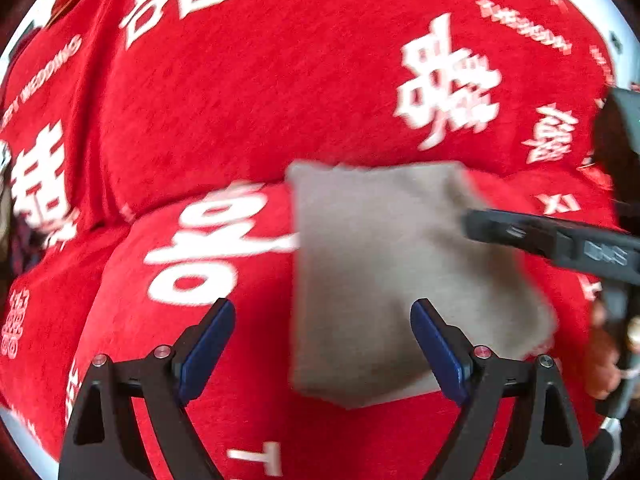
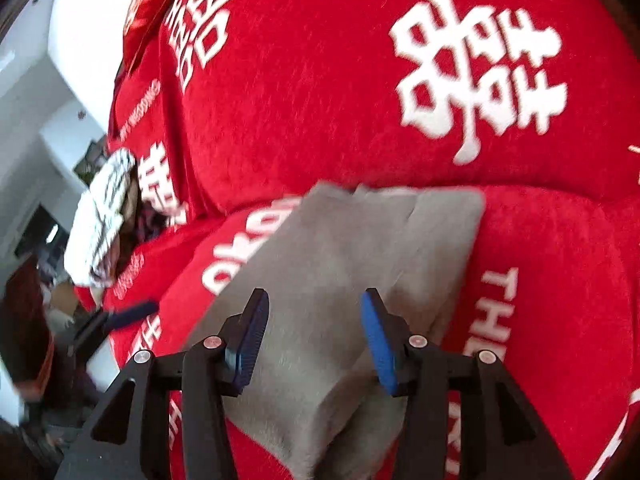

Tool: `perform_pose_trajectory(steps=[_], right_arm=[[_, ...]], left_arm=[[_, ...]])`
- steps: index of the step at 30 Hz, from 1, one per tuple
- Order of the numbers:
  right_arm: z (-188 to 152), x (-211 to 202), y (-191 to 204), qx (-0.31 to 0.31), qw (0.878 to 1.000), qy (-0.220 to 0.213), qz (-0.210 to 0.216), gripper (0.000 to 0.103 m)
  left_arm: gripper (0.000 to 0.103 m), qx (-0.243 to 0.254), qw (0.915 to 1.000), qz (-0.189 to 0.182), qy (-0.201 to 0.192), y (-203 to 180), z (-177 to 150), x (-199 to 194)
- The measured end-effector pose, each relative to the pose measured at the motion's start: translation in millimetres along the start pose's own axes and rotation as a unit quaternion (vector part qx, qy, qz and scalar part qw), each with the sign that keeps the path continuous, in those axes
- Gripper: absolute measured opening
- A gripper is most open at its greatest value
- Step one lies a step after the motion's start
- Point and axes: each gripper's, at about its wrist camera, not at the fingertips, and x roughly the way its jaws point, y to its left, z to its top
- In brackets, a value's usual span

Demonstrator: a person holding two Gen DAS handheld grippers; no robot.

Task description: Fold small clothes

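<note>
A small grey garment (image 1: 384, 272) lies folded into a rectangle on a red sofa cover. It also shows in the right wrist view (image 2: 340, 280). My left gripper (image 1: 323, 316) is open and empty, just above the garment's near left edge. My right gripper (image 2: 314, 308) is open and empty, hovering over the garment's near part. One finger of the right gripper (image 1: 552, 240) reaches in from the right in the left wrist view. The left gripper's finger (image 2: 120, 316) shows at the left in the right wrist view.
The red sofa cover (image 1: 280, 100) with white characters spans seat and backrest in both views. A black-and-white patterned cloth (image 2: 104, 216) lies at the sofa's left end. White walls and floor clutter (image 2: 36, 160) show beyond the left end.
</note>
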Motion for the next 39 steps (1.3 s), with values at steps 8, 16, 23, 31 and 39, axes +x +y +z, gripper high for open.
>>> perform_pose_trajectory(steps=[8, 16, 23, 31, 39], right_arm=[[-24.9, -10.9, -17.0, 0.036, 0.994, 0.001, -0.099, 0.049], [-69.8, -32.6, 19.9, 0.007, 0.992, -0.012, -0.129, 0.062], [-83.2, -6.3, 7.7, 0.021, 0.989, 0.004, -0.147, 0.013], [-86.9, -30.4, 6.0, 0.038, 0.991, -0.01, -0.129, 0.016], [-50.0, -35.4, 37.8, -0.022, 0.985, -0.066, -0.16, 0.071]], left_arm=[[0.09, -0.026, 0.9993, -0.021, 0.018, 29.6, -32.9, 2.3], [0.09, 0.065, 0.9978, 0.011, -0.008, 12.5, -62.3, -8.7], [0.09, -0.03, 0.9981, 0.025, 0.048, 43.4, -49.3, 29.3], [0.087, -0.072, 0.9962, -0.042, 0.027, 80.6, -50.3, -9.3], [0.087, -0.047, 0.9965, -0.067, 0.014, 32.3, 45.9, 10.6]])
